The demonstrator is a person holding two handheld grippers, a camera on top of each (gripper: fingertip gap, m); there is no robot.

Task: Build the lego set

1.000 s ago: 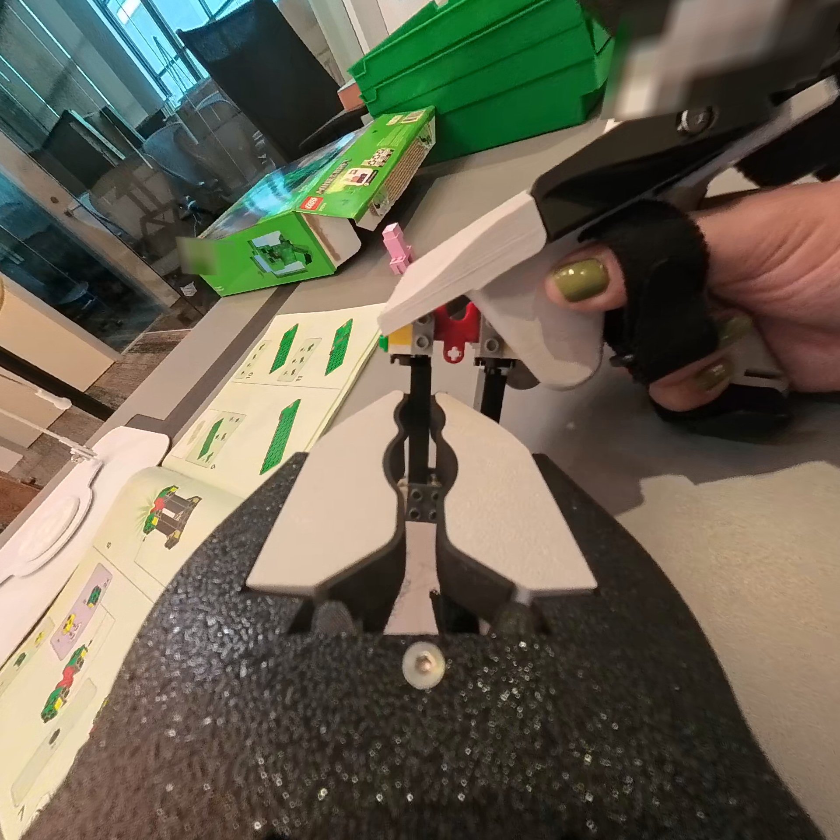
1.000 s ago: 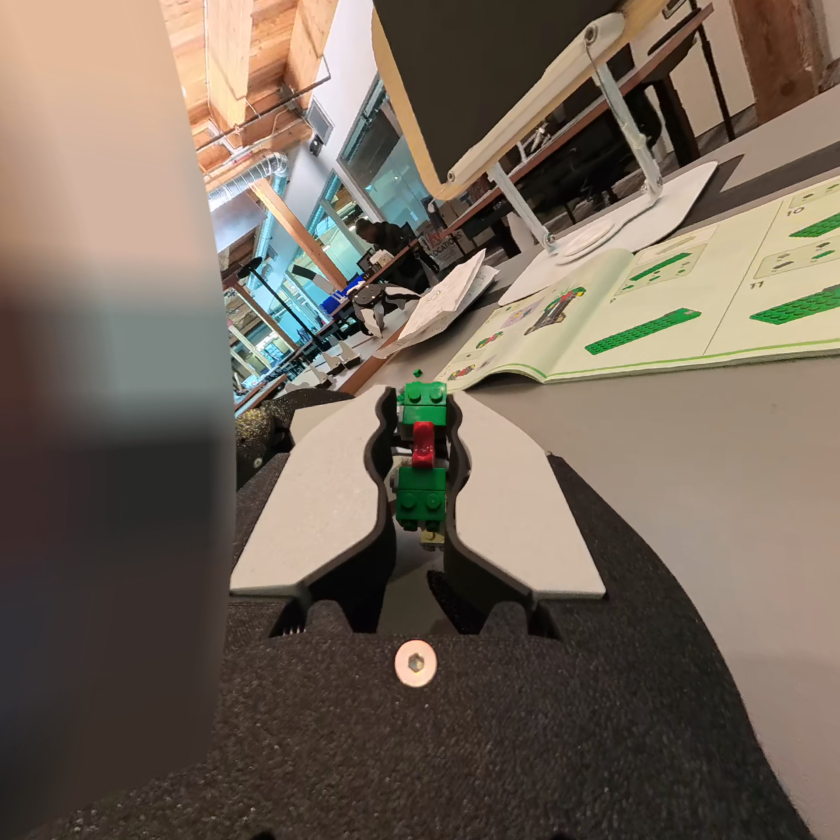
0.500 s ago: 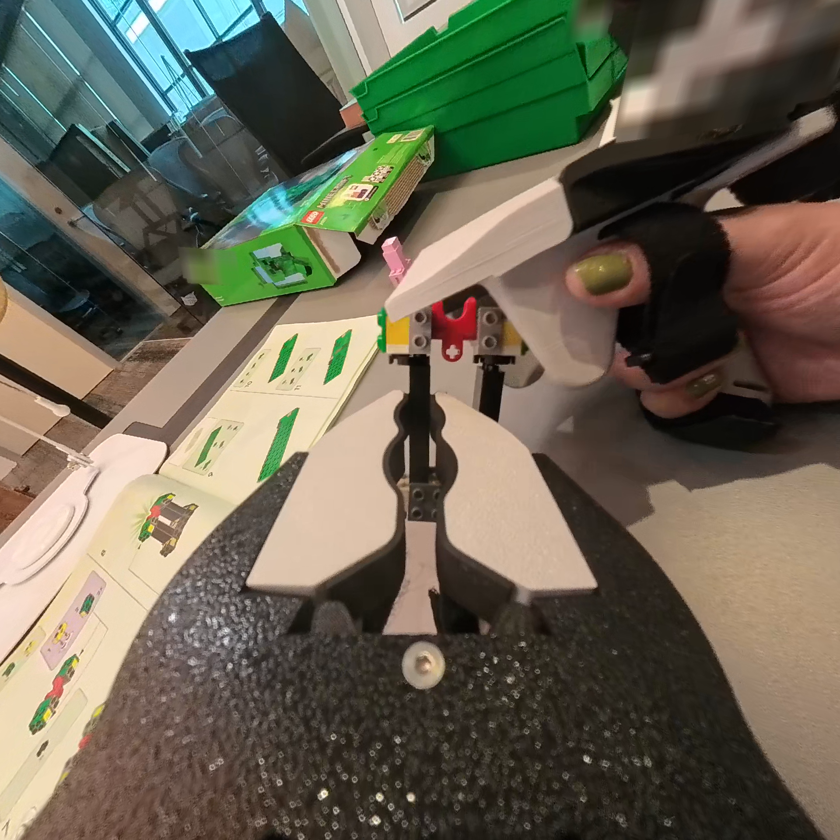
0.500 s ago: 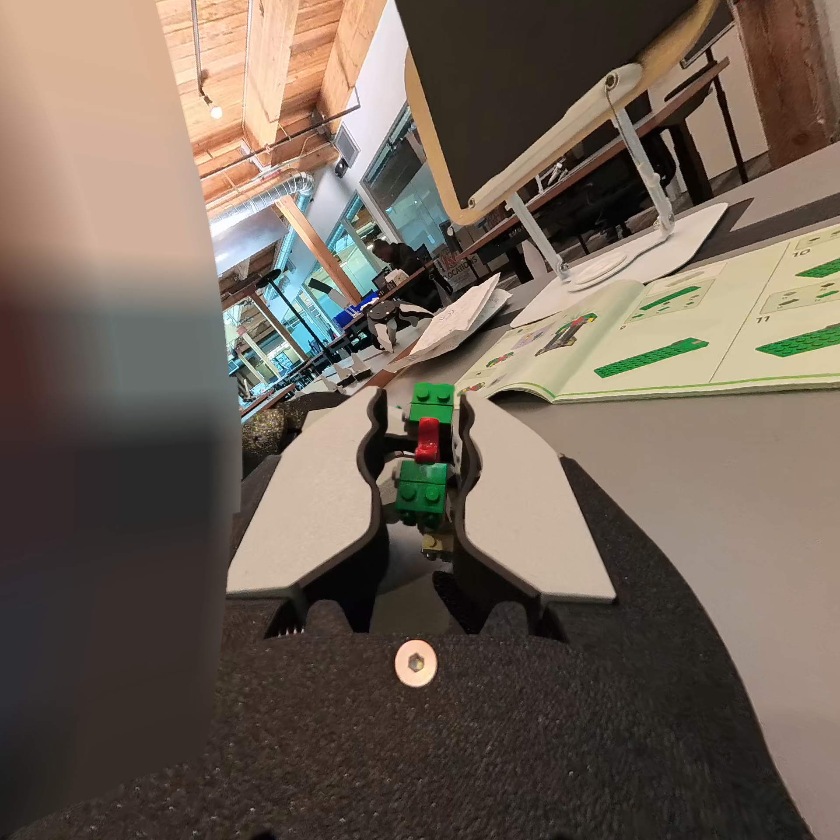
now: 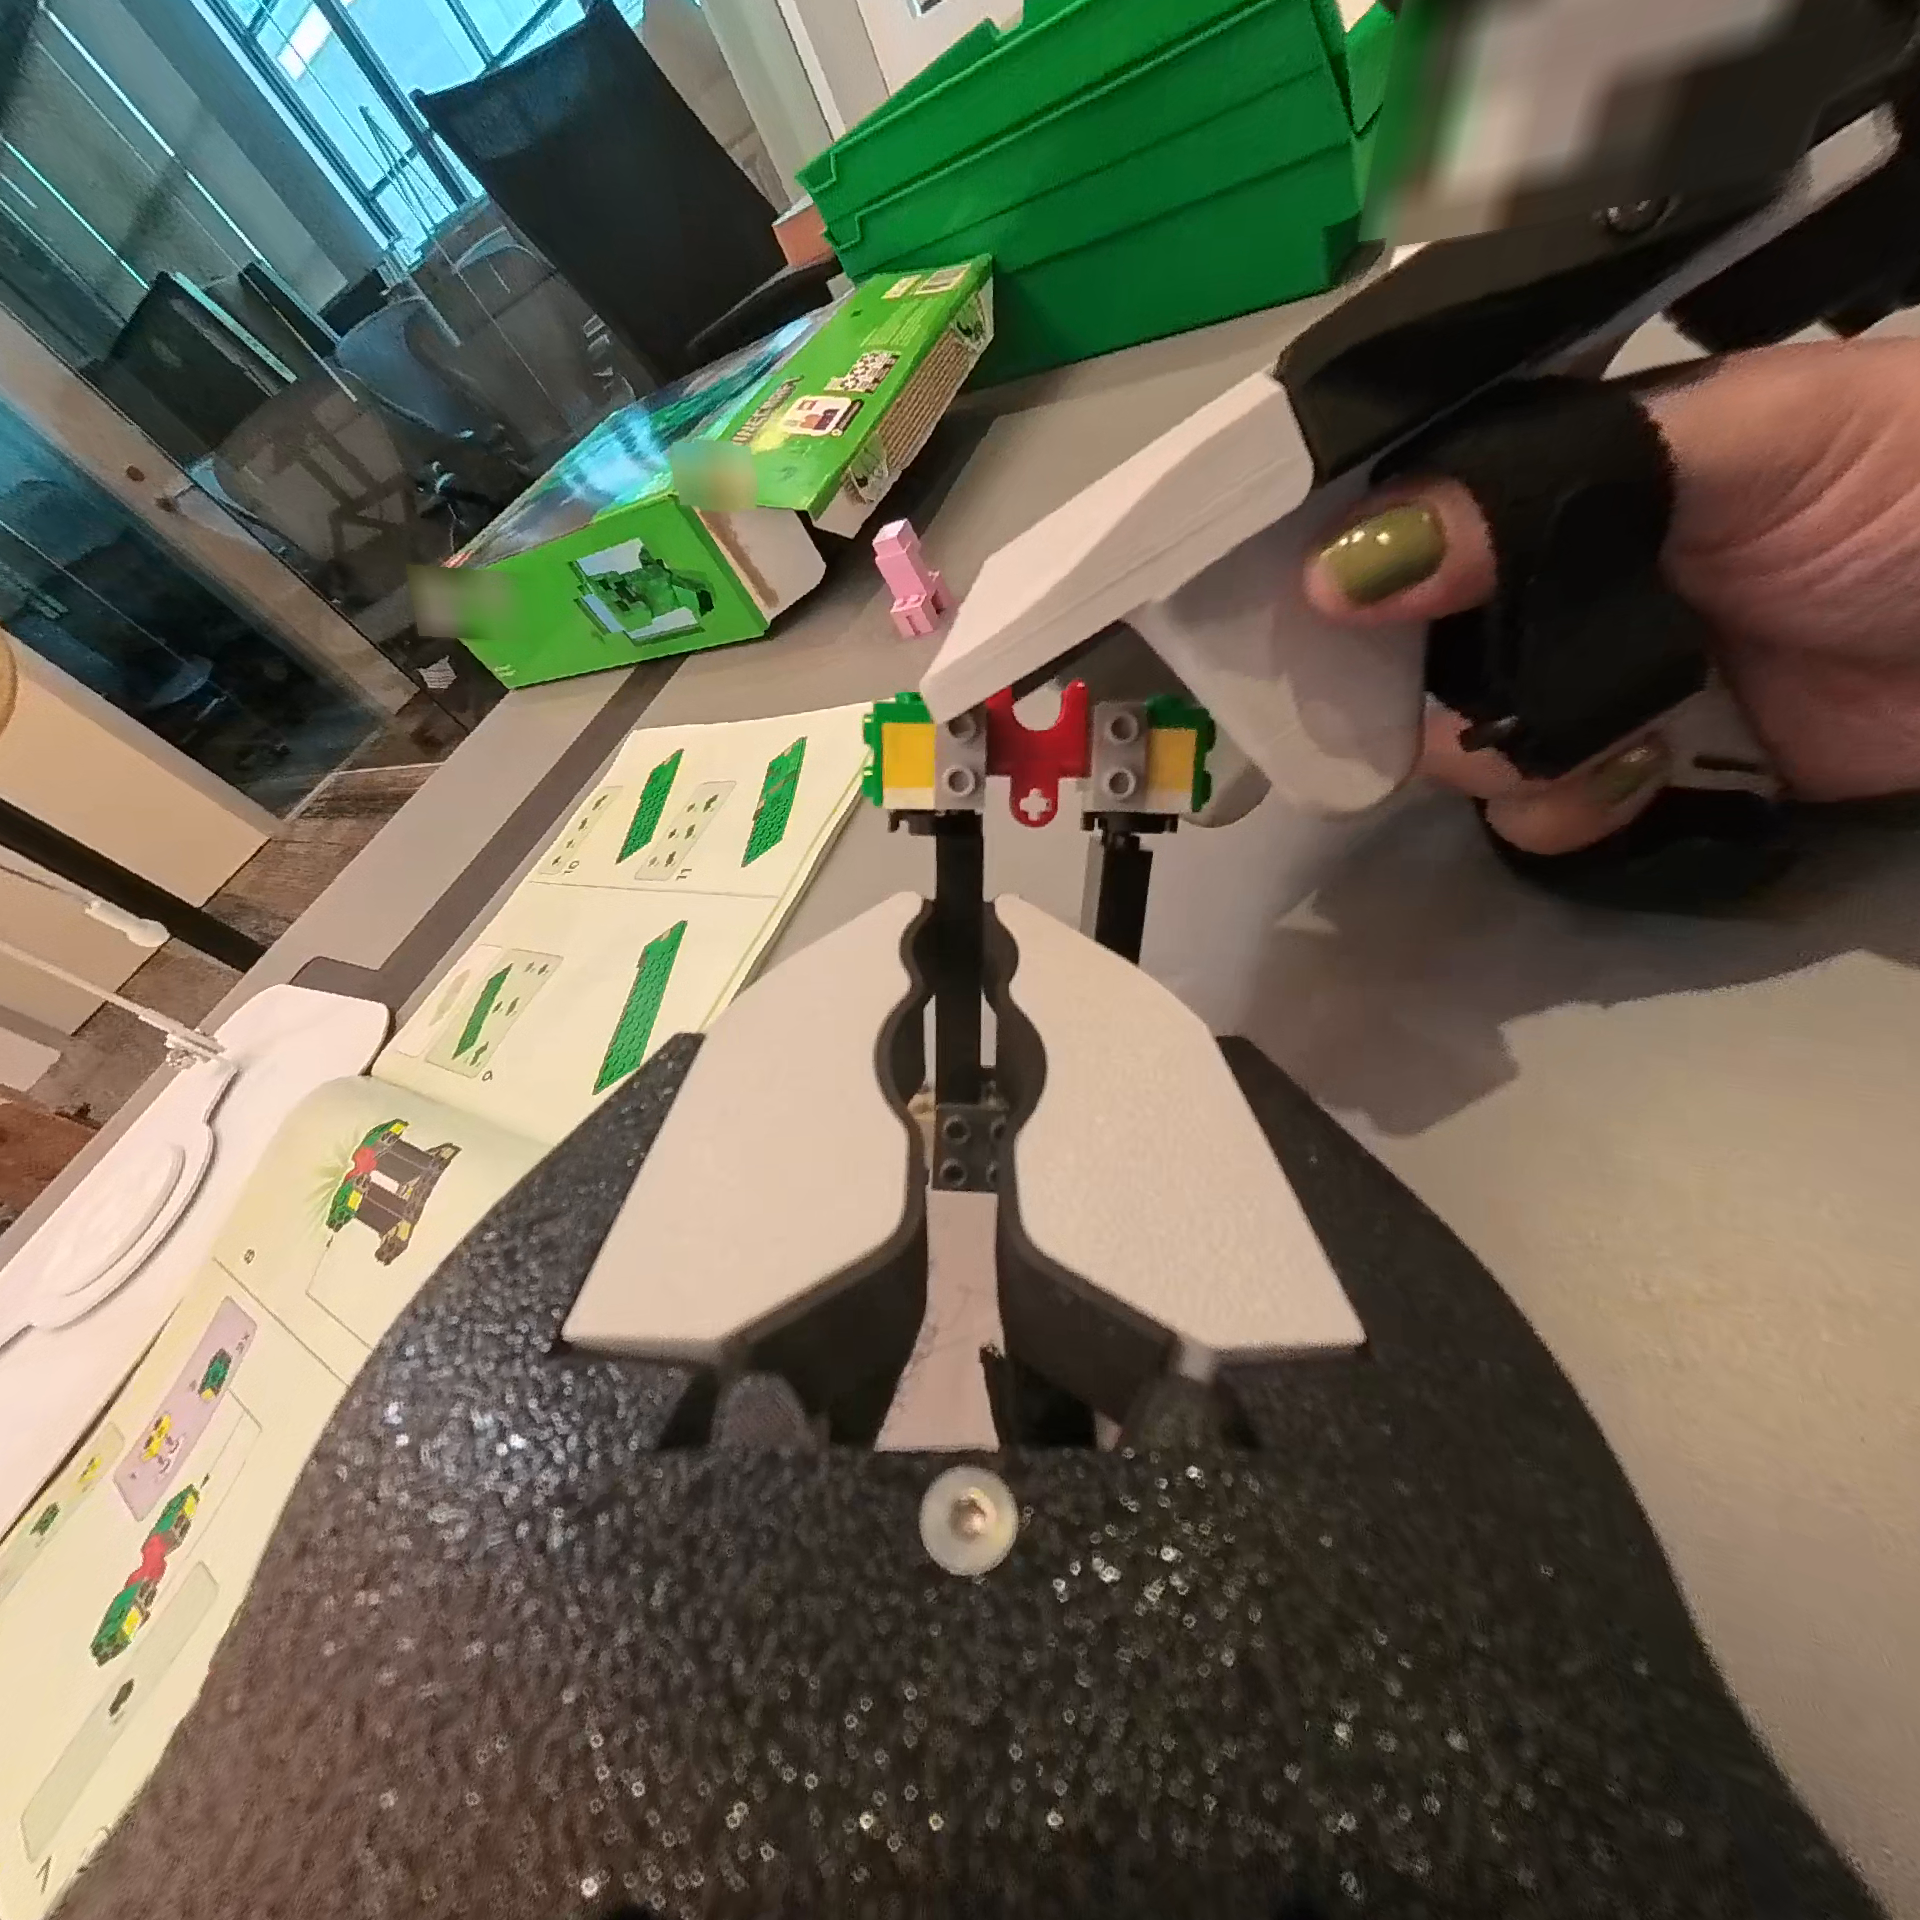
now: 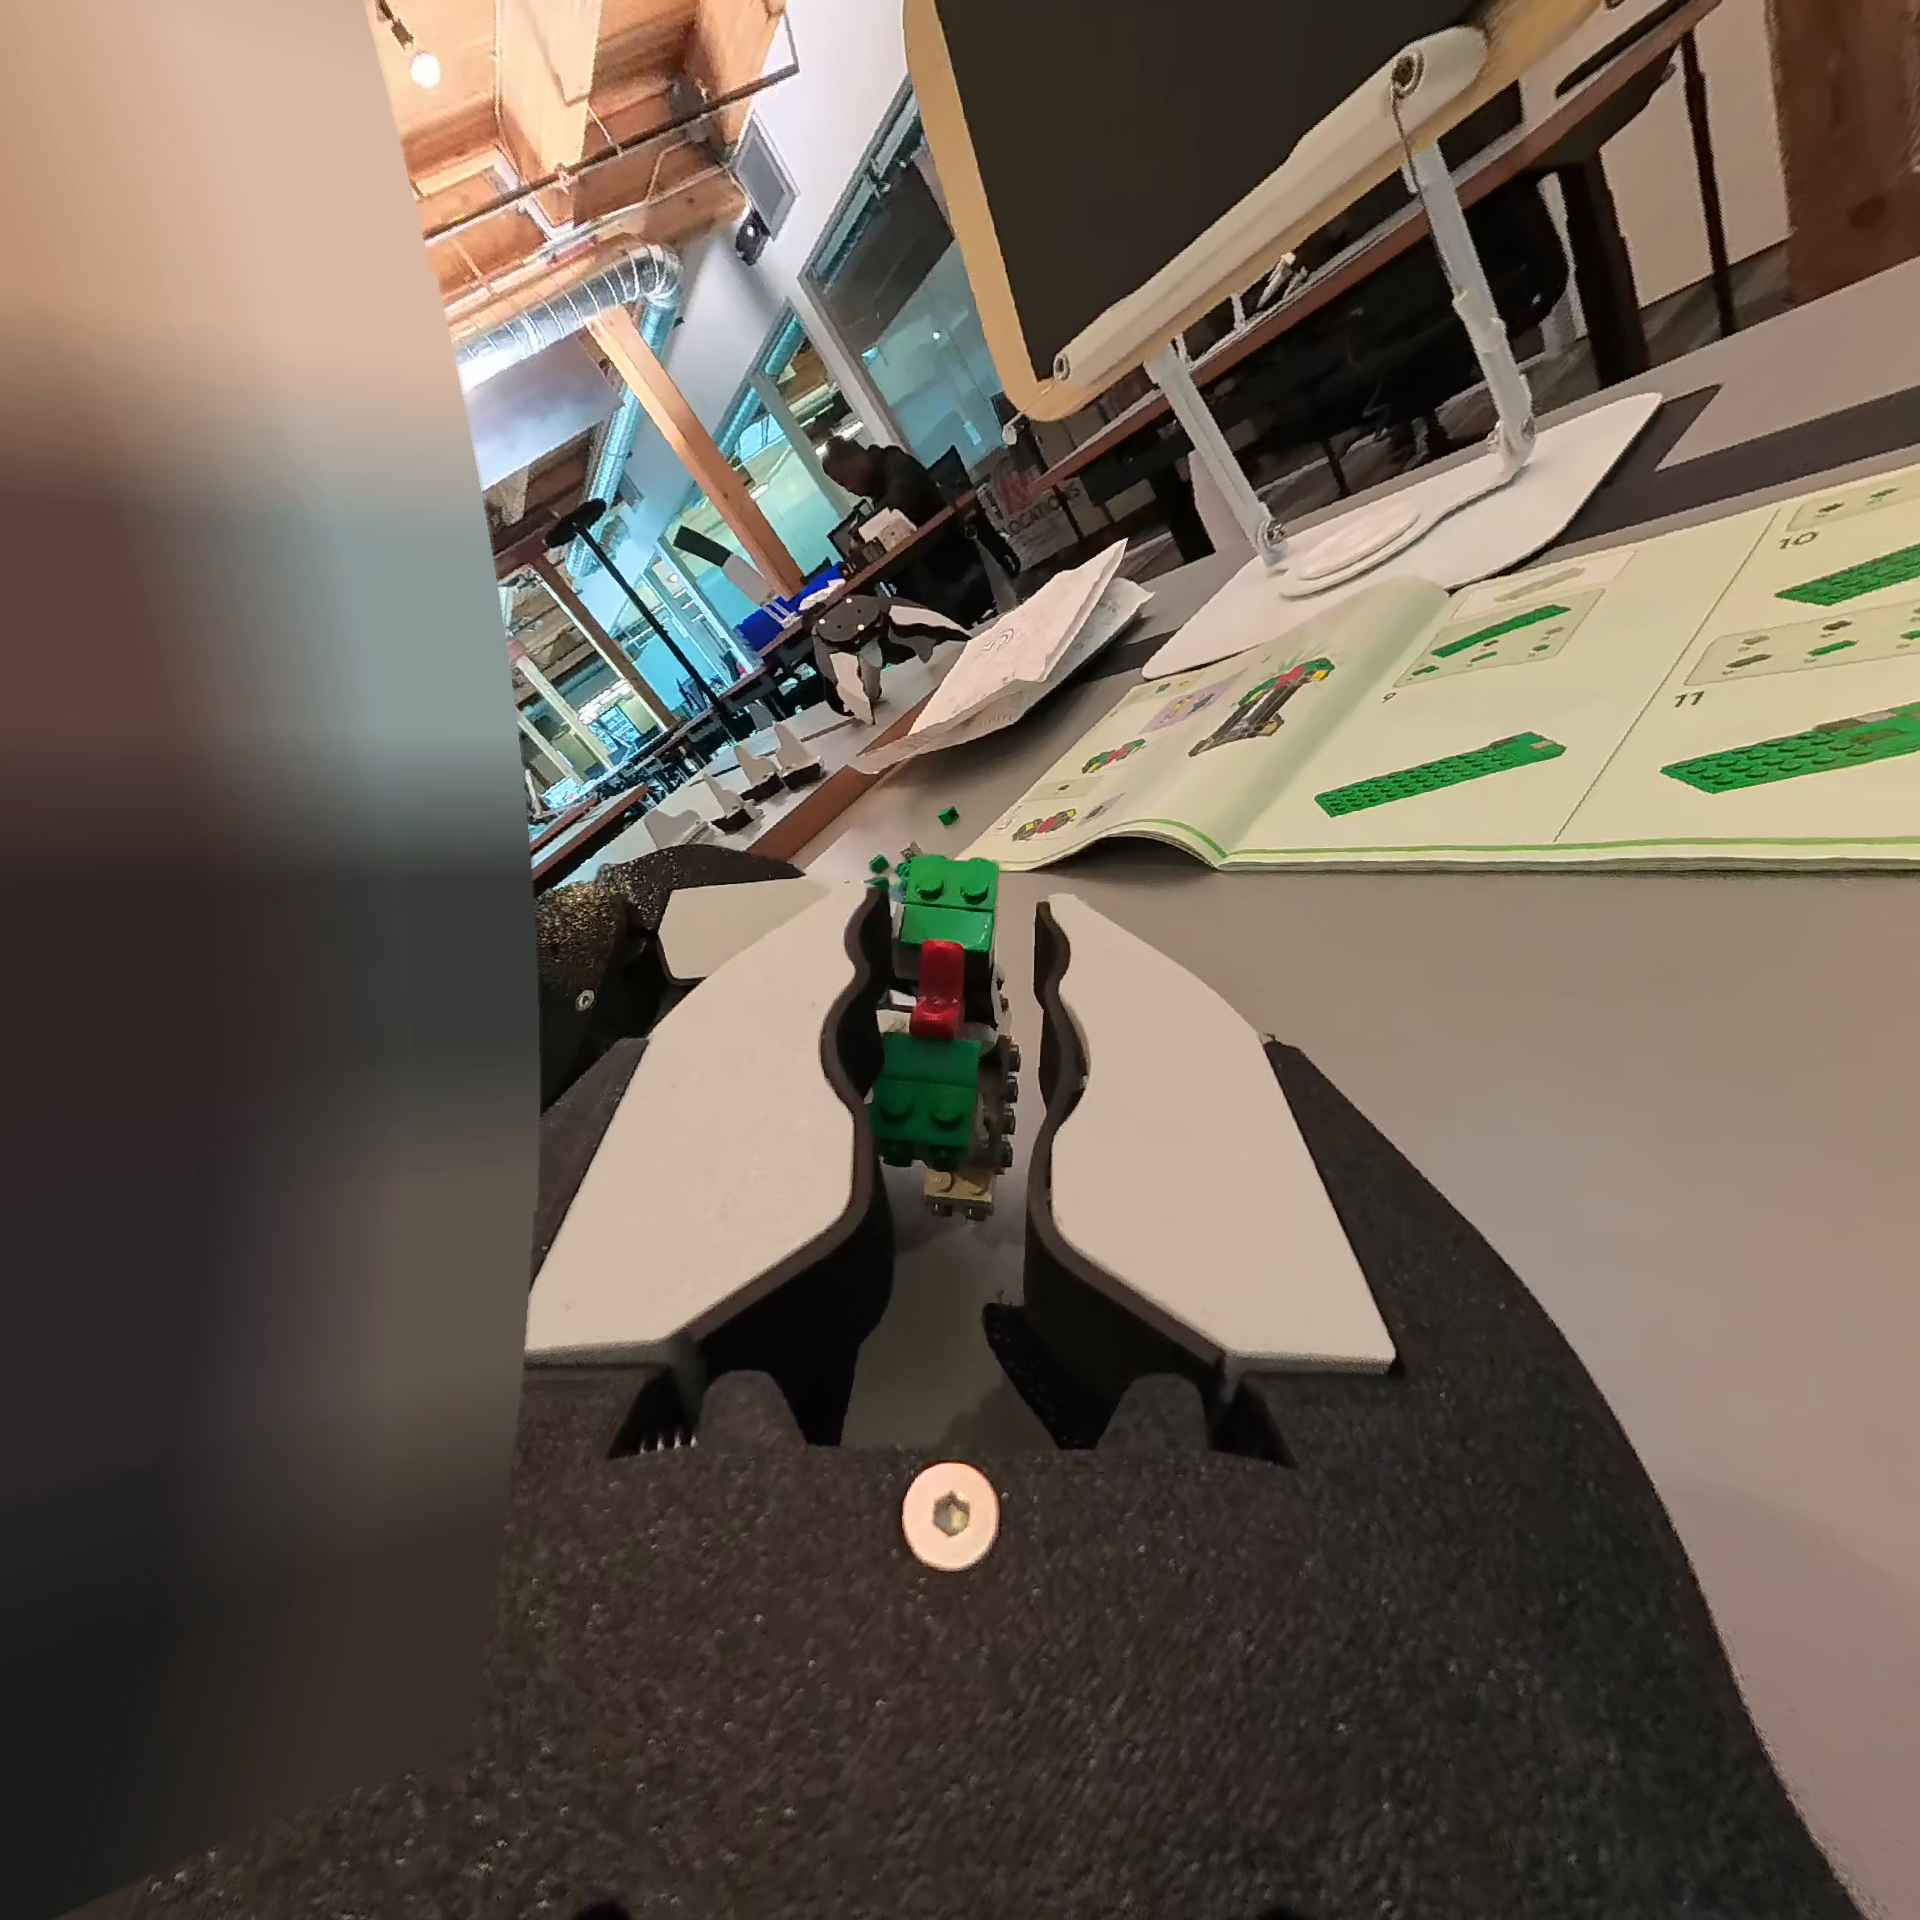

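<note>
The lego assembly [image 5: 1039, 743] has a cross bar of green, yellow, grey and red pieces on two black posts. My left gripper [image 5: 961, 914] is shut on the left black post, with a grey studded piece between its fingers. My right gripper [image 5: 1091, 665] reaches in from the right, its fingers above and behind the cross bar. In the right wrist view the green and red top [image 6: 925, 1091] sits between the right gripper's [image 6: 951, 914] jaws. They stand slightly apart, with a gap at the right finger.
An open instruction booklet [image 5: 644, 935] lies left on the grey table and also shows in the right wrist view [image 6: 1558, 727]. A green lego box [image 5: 665, 582], a pink figure [image 5: 909, 582] and stacked green bins [image 5: 1091, 208] stand behind. A white stand base [image 6: 1455, 499] and loose green bits [image 6: 945, 816] lie beyond. Left and right tips are no more than a few centimetres apart.
The right gripper's jaws have spread a little and no longer press the green bricks. More of the cross bar shows under its fingers. The left gripper keeps its hold.
</note>
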